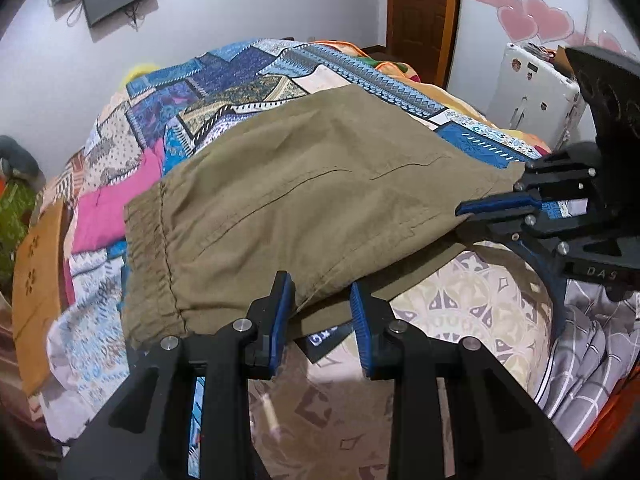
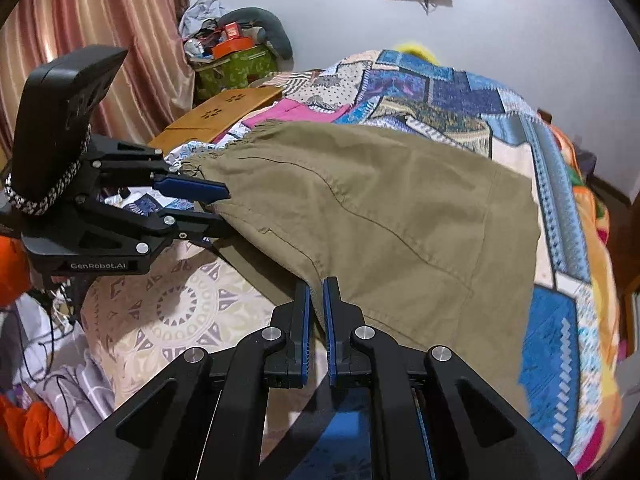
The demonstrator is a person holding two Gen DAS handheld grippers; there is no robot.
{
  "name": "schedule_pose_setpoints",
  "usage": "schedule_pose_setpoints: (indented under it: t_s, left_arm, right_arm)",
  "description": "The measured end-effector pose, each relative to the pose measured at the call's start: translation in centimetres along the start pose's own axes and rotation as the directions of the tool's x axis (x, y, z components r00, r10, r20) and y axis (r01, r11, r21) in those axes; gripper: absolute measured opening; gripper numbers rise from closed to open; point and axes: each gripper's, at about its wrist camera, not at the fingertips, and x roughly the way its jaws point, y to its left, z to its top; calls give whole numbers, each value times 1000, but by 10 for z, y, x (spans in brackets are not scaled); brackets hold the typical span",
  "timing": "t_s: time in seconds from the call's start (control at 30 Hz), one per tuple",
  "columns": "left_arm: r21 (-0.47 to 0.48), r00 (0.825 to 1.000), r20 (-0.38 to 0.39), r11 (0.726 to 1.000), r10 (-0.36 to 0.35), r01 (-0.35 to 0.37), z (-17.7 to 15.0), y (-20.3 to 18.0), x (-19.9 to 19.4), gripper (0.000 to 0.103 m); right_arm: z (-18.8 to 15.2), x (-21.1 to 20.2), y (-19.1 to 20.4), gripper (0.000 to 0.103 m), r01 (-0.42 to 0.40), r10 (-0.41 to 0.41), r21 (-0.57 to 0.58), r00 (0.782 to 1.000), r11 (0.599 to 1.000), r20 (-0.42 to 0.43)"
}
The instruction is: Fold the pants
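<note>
Khaki pants (image 1: 300,184) (image 2: 400,208) lie across a patchwork bedspread (image 1: 224,80) (image 2: 460,100), their gathered waistband (image 1: 148,240) toward the left of the left wrist view. My left gripper (image 1: 320,308) (image 2: 224,208) is shut on the near edge of the pants by the waistband, with a thick fold of cloth between its blue pads. My right gripper (image 2: 316,292) (image 1: 464,216) pinches the near edge further along, toward the leg end, its pads almost touching through the thin cloth. The near edge hangs slightly lifted between the two grips.
A wooden lap table (image 1: 40,292) (image 2: 216,116) and a pink cloth (image 1: 104,212) lie beyond the waistband. A beige patterned cushion (image 1: 460,300) (image 2: 168,308) sits under the grippers. A white machine (image 1: 532,92) stands by the wall, and a green box (image 2: 236,68) by the curtain.
</note>
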Motion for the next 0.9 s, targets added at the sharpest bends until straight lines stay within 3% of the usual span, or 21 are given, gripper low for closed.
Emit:
schedule_pose_setpoints:
  t_s: [0.27,0.4,0.47,0.57,0.63,0.8,0.9]
  left_arm:
    - [-69,999,35,998,6,-4,-3,16,-28,31]
    - [-161,996,46,984,79,-70,-5,48,-38,51]
    - [-233,992,35,966,119,-108,-8,71,-40,52]
    - [-318,990,4,938,143,-135,-14,98,-37,52]
    - [-351,990,-9,927,137,-132,-18,108,-33,52]
    - [-434,997,-50,898,59,-75,-30,120,-13,54]
    - [-466,999,-37,884,14,-30,-33,123,-9,54]
  right_arm:
    - [-4,-5,3,10,-18,18,-4,1000,1000,-7]
    - [-7,-15,-6,12,-25,25,47,1000,999,0]
    - [-9,-23,-11,12,-4,4,70,1000,998,9]
    - [-11,-39,-25,29,51,-55,127,998,991,28]
    - [-13,-49,-38,44,90,-98,172,994,981,41]
    - [-25,-65,-70,44,188,-204,284,979,940,25]
    - [-36,-63,-86,44,216,-228,363,974,907,-12]
